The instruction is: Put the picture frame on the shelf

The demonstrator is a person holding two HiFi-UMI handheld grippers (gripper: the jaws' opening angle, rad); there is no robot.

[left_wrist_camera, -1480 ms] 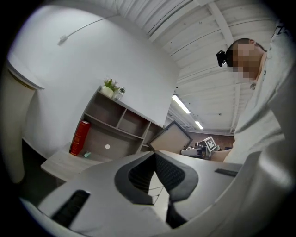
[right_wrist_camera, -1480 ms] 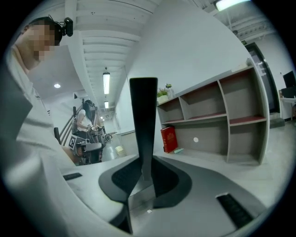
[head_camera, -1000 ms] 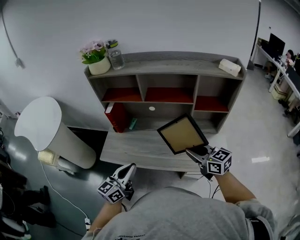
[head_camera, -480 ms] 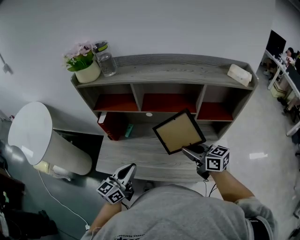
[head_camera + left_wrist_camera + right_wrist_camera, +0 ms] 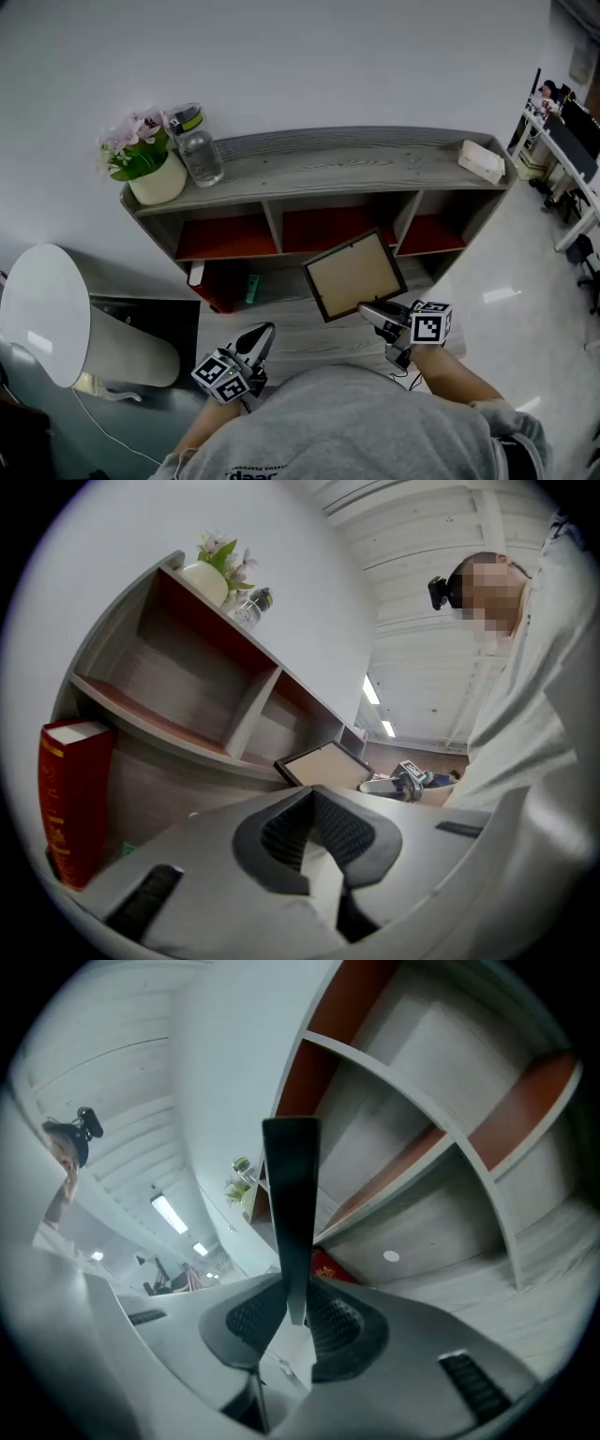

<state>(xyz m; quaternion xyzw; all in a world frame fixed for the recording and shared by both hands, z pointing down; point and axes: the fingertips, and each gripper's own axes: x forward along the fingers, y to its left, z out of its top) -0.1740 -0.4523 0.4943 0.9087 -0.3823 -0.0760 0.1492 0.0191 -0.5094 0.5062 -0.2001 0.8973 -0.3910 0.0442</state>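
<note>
The picture frame (image 5: 352, 275), black-rimmed with a tan panel, hangs tilted in front of the grey shelf unit (image 5: 328, 164), just below its red-backed middle compartment. My right gripper (image 5: 367, 311) is shut on the frame's lower edge. In the right gripper view the frame (image 5: 291, 1204) stands edge-on between the pads of that gripper (image 5: 295, 1312), with the shelf compartments (image 5: 441, 1129) close behind. My left gripper (image 5: 265, 330) hovers low at the left, shut and empty. From the left gripper view, its closed jaws (image 5: 313, 794) point along the shelf (image 5: 178, 682), with the frame (image 5: 321, 764) beyond.
On the shelf top stand a flower pot (image 5: 150, 173), a glass jar (image 5: 199, 150) and a white box (image 5: 483, 161). A red book (image 5: 211, 281) and a small teal thing (image 5: 251, 288) sit in the lower left bay. A white round bin (image 5: 47, 319) stands at the left.
Both grippers have moved closer to the shelf. The frame has travelled with the right gripper toward the middle compartment and rolled a little. The left gripper stays shut and empty.
</note>
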